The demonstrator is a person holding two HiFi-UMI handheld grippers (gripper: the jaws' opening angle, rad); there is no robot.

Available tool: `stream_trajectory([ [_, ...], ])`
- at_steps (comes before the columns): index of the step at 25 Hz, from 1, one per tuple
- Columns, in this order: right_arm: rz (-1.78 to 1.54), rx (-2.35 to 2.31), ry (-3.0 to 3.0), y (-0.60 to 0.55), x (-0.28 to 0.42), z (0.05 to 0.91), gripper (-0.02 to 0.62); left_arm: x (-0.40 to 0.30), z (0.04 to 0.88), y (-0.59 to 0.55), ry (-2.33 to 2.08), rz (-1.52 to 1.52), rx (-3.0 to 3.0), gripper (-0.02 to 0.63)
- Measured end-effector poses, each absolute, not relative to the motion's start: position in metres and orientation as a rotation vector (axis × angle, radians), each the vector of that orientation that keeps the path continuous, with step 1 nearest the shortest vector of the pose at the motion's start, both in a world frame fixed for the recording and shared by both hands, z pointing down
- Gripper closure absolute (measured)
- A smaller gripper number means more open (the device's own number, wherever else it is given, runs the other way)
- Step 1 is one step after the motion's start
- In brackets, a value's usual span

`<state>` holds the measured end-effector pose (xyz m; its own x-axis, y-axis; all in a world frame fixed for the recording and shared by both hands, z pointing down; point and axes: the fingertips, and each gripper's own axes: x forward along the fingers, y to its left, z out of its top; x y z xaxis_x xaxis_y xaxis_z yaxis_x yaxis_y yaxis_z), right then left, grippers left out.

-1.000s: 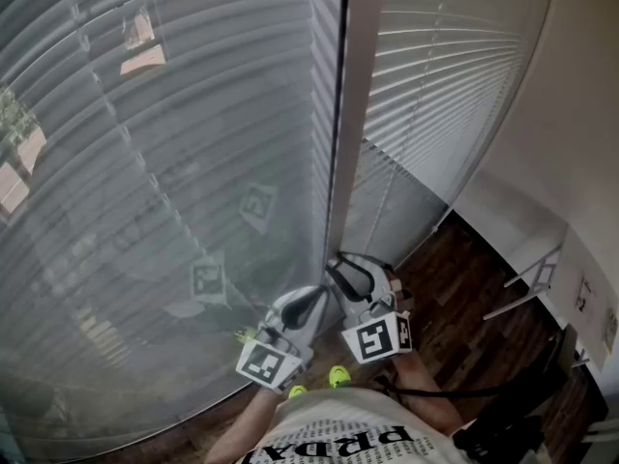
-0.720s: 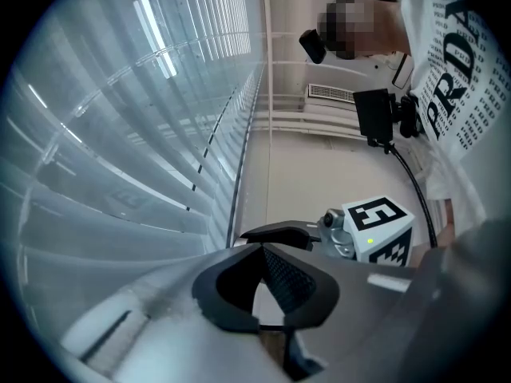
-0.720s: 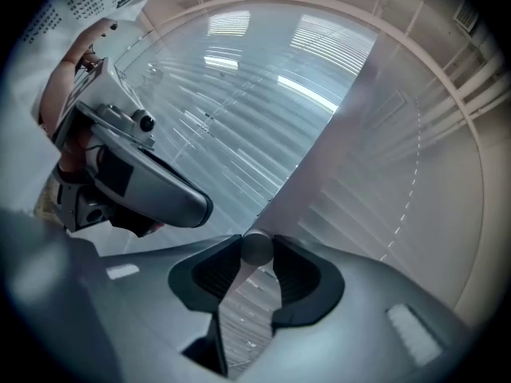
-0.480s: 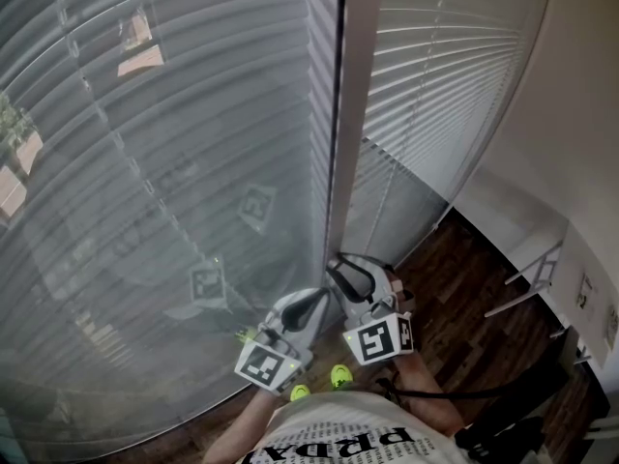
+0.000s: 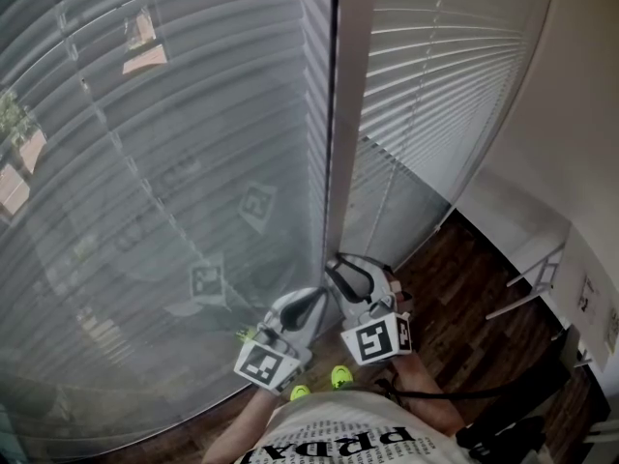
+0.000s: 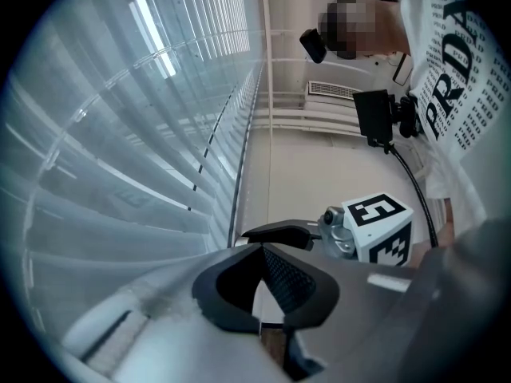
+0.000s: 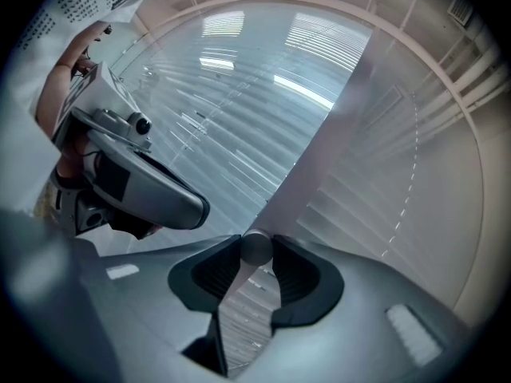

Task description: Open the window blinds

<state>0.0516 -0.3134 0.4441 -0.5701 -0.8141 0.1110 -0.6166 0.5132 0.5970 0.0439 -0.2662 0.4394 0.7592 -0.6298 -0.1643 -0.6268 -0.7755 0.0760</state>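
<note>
Right gripper (image 7: 255,250) has its jaws clamped on a small round rod end (image 7: 255,247), probably the blinds' tilt wand; head view doesn't show the rod clearly. Left gripper (image 6: 262,250) has its jaw tips together with nothing between them; it sits just beside the right gripper, on its left and slightly lower in head view. Both grippers, left (image 5: 311,303) and right (image 5: 340,271), point at the foot of the window post (image 5: 346,114), which rises straight ahead of the jaws. Left blinds (image 5: 174,162) hang ahead and left of the left gripper, slats shut; right blinds (image 5: 435,85) hang ahead and right of the right gripper, slats also shut. Dark wood floor (image 5: 464,307) lies right of the right gripper; person's patterned shirt (image 5: 338,443) is behind both grippers.
</note>
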Motion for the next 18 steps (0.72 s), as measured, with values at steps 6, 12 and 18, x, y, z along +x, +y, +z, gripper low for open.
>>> stream_trajectory([
  [6,-0.660,1.212,-2.409,-0.3138,0.0525,0.4437,0.465,0.0447,0.4352,-0.2670,-1.060,-0.318,2.915,0.612],
  [12,-0.585,1.235,-2.454,-0.3137,0.0534,0.4434,0.465,0.0441,0.4347,-0.2664,-1.064,-0.322,2.898,0.612],
  [18,-0.509,1.264,-2.489,-0.3146,0.0557,0.4414,0.465,0.0427,0.4354,-0.2643,-1.055,-0.308,2.942,0.612],
])
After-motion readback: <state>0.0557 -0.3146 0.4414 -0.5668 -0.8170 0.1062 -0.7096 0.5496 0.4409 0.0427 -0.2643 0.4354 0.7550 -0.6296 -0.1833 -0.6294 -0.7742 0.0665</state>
